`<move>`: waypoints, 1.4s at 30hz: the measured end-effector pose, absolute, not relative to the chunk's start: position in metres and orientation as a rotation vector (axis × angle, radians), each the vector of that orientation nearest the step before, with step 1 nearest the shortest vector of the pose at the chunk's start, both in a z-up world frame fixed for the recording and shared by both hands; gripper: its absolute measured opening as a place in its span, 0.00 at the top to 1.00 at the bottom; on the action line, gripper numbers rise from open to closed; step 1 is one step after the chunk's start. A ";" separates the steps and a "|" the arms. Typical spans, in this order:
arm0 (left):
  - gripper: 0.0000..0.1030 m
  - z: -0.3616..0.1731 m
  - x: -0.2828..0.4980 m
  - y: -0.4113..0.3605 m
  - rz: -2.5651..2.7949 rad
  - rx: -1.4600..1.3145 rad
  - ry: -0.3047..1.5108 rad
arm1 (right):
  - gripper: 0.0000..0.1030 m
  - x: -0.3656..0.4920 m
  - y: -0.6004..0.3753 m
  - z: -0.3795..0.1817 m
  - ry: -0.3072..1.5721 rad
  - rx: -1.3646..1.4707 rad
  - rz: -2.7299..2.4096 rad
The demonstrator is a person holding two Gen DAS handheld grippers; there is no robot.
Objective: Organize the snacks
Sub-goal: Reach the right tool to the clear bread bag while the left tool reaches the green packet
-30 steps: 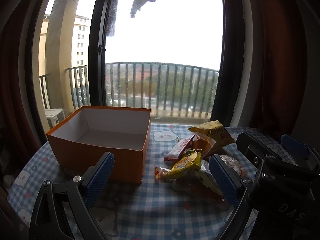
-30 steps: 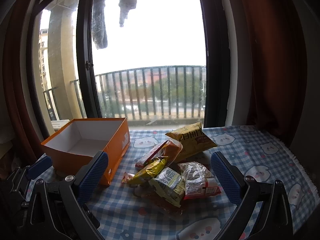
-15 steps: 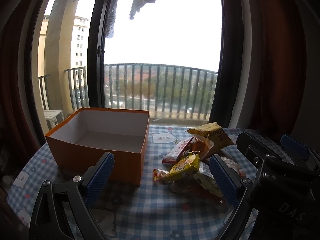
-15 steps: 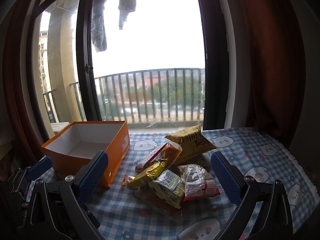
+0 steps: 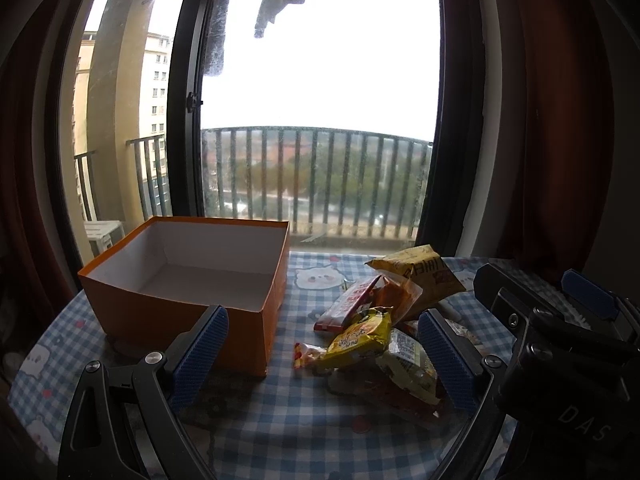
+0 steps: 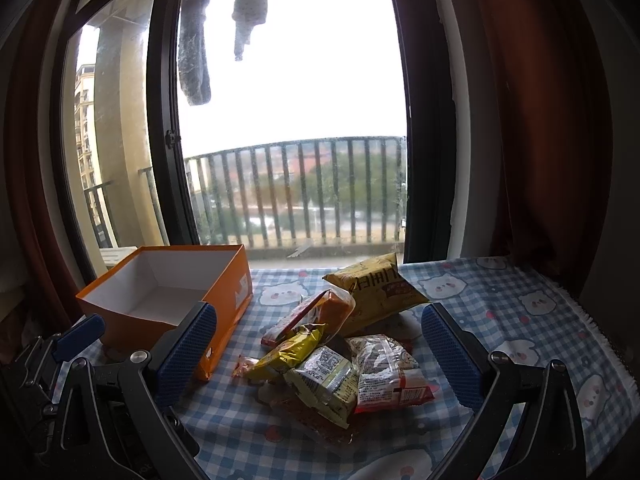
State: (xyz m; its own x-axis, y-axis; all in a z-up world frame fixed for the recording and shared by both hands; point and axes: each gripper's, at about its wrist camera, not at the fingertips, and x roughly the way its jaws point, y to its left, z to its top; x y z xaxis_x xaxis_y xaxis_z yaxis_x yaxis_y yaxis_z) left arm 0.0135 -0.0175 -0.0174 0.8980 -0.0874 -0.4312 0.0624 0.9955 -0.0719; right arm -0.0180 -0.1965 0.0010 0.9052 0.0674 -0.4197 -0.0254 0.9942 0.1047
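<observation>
1. Snacks (image 6: 332,356) lie heaped just right of the orange box (image 5: 188,300), on the checked cloth (image 6: 520,320); the box looks empty.
2. Packets overlap, so a pinch may drag a neighbour or slip off crinkly film.
3. Left gripper (image 5: 324,356) and right gripper (image 6: 320,356) hover near the box, jaws wide, holding nothing.
4. Bottom packets beside the box are mostly covered; their labels are unreadable.

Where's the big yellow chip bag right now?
In the right wrist view the yellow chip bag lies at the far end of the snack pile, near the window, right of the orange box.
</observation>
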 end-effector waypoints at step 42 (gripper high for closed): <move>0.09 -0.120 0.090 -0.107 -0.117 0.049 0.715 | 0.01 0.073 -0.264 -0.125 0.767 0.157 0.050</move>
